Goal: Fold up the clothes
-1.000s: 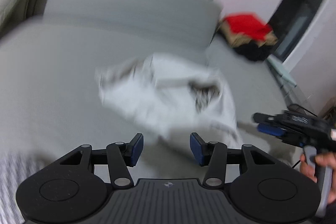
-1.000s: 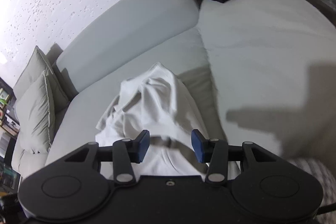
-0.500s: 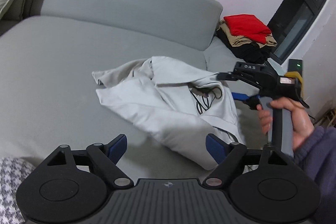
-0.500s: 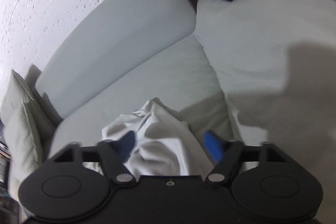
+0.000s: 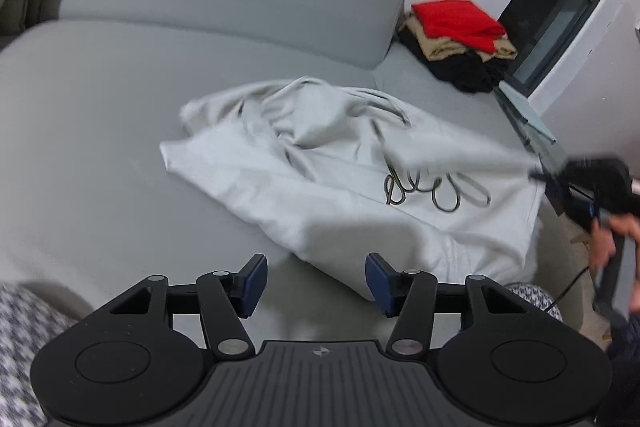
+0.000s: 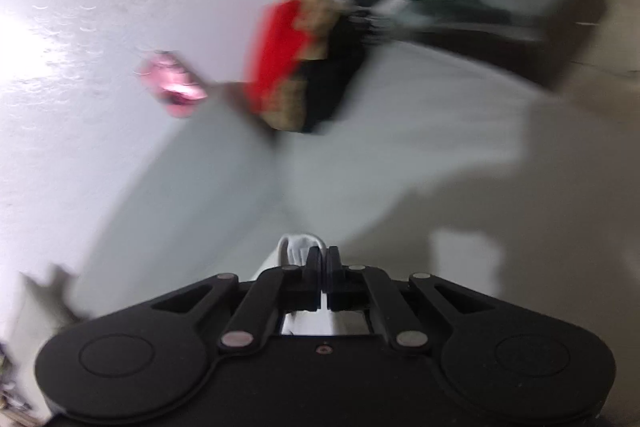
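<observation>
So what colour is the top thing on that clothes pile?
Red, clearest in the left wrist view.

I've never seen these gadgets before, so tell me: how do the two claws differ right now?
The left claw is open with nothing between its blue pads, hovering short of the white garment; the right claw is shut on a fold of that garment. The left view is steady; the right view is blurred. Both are black, two-fingered and hand-held.

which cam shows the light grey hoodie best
The left wrist view: the light grey hoodie lies crumpled across the sofa, nearly all visible, its right edge pulled by the right claw. The blurred right wrist view shows only a small fold pinched in that shut claw.
</observation>
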The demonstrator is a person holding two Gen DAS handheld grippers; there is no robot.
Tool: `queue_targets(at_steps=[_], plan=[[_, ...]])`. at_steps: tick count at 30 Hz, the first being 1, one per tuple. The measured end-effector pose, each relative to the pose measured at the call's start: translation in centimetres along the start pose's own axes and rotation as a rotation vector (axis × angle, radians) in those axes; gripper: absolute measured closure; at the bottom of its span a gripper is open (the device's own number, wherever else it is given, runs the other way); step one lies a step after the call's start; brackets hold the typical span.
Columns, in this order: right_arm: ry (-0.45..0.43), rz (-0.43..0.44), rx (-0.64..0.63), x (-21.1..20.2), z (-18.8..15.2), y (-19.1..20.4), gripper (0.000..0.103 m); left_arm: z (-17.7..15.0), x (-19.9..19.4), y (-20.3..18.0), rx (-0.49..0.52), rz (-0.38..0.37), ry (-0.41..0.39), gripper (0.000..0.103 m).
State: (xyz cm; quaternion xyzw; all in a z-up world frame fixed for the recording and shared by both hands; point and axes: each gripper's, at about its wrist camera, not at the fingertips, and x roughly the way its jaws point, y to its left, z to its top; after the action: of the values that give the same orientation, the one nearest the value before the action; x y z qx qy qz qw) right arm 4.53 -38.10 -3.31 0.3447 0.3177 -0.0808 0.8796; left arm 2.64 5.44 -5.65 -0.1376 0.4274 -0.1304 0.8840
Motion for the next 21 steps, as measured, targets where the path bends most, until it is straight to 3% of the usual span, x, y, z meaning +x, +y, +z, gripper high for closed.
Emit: queue_targets(at_steps=[2,5,7,10,12,18,21], plan=[[0.055,-0.075,-0.039,-0.8,-0.4,-1.0,0.093,-0.1,-0.1,0.3,-0.019,0.009,0.011,0.052],[0.021,-0.059,-0.121,-3.3,-2.0,-0.2,0.063,-0.1,-0.7,0.7,-0.038,0.023,0.009,0.05],[0.033,0.03,-0.189,-4.1,-3.4,0.8,0.06,-0.2,-1.3,1.2,-0.043,0.028,0.007,0.05],[0.207,0.259,-0.275,-2.5,-5.7,2.8,0.059,-0.4,-2.0,1.7,-0.051,0.011,0.021,0.05],[0.311,0.344,-0.332,-0.8,-7.5,4.1,0.06,-0.7,-2.4,1.9,-0.042,0.003,0.03,0.05],[0.408,0.451,-0.552,3.4,-12.0,8.5,0.059,-2.0,-3.6,2.6,-0.013,0.014,0.028,0.049],[0.419,0.429,-0.699,5.0,-13.5,10.4,0.057,-2.3,-4.1,3.5,-0.041,0.006,0.017,0.049]])
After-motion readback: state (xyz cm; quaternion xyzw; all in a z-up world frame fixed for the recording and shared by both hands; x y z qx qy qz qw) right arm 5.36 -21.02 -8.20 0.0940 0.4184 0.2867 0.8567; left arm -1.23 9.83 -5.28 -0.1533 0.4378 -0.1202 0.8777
